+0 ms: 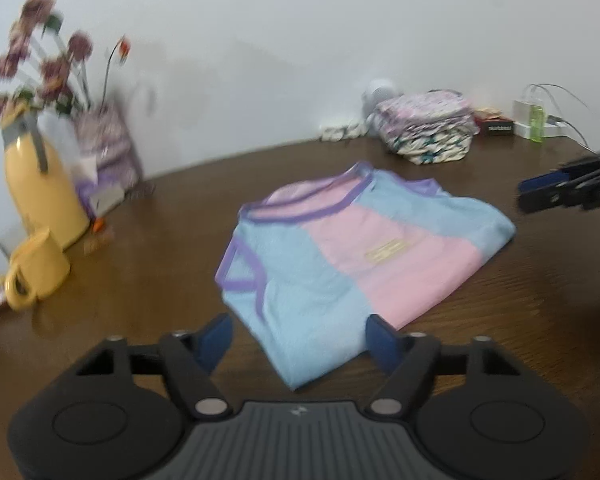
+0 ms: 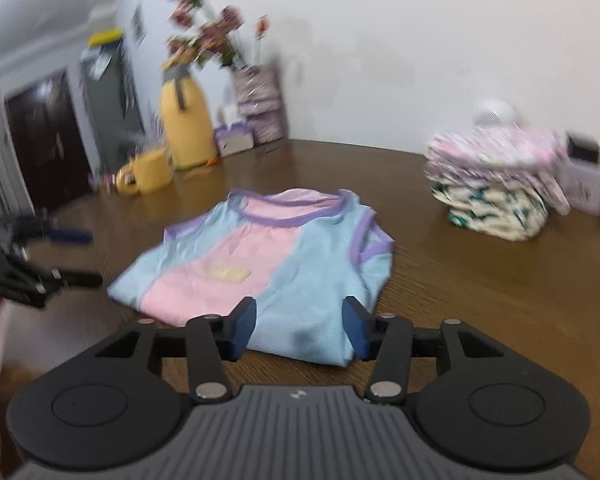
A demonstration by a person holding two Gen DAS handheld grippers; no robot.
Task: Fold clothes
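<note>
A folded top (image 1: 360, 248) in pale blue and pink with purple trim lies flat on the brown wooden table (image 1: 140, 280). My left gripper (image 1: 300, 340) hovers at its near corner, jaws open, with the blue fabric showing between the blue pads untouched. In the right wrist view the same top (image 2: 260, 264) lies just ahead of my right gripper (image 2: 300, 330), also open, its pads clear of the cloth. Each gripper shows in the other's view: the right gripper (image 1: 560, 192) at the right edge, the left gripper (image 2: 76, 258) at the left edge.
A stack of folded patterned clothes (image 1: 428, 128) sits at the back by the wall, beside small boxes and a charger with cables (image 1: 536, 116). On the left stand a yellow jug with flowers (image 1: 40, 184), a yellow mug (image 1: 36, 272) and a patterned box (image 1: 108, 152).
</note>
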